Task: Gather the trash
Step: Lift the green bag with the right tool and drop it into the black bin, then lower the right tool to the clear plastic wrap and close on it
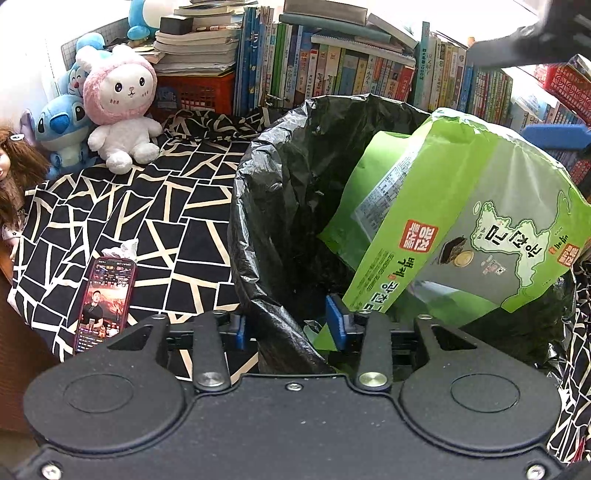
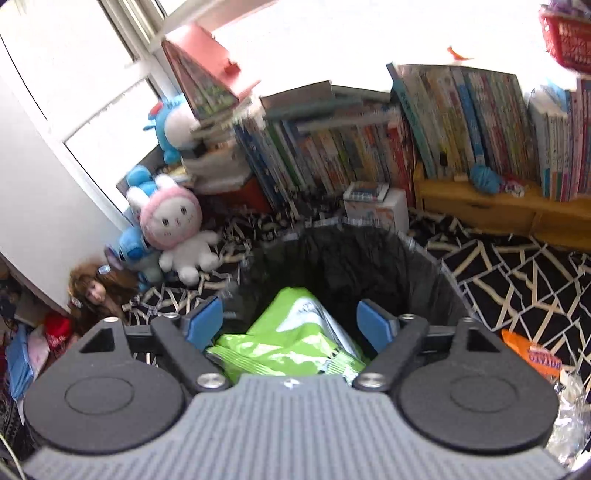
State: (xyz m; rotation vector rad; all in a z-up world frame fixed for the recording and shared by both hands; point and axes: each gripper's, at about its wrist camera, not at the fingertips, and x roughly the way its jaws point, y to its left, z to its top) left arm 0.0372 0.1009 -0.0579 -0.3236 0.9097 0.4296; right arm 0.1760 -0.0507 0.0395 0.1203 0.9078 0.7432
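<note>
My right gripper [image 2: 290,325] stands wide open above the black trash bag [image 2: 424,266], and the green snack packet [image 2: 291,332] sits between its fingers, untouched, half inside the bag's mouth. My left gripper [image 1: 291,325] straddles the bag's rim [image 1: 255,229], pads not pressing it. Best to keep that rim spread and let the packet slide fully down.

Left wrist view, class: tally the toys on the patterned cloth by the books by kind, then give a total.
Blue plush toys: 3
Pink-hooded bunny plush: 1
Doll: 1
Total: 5
</note>
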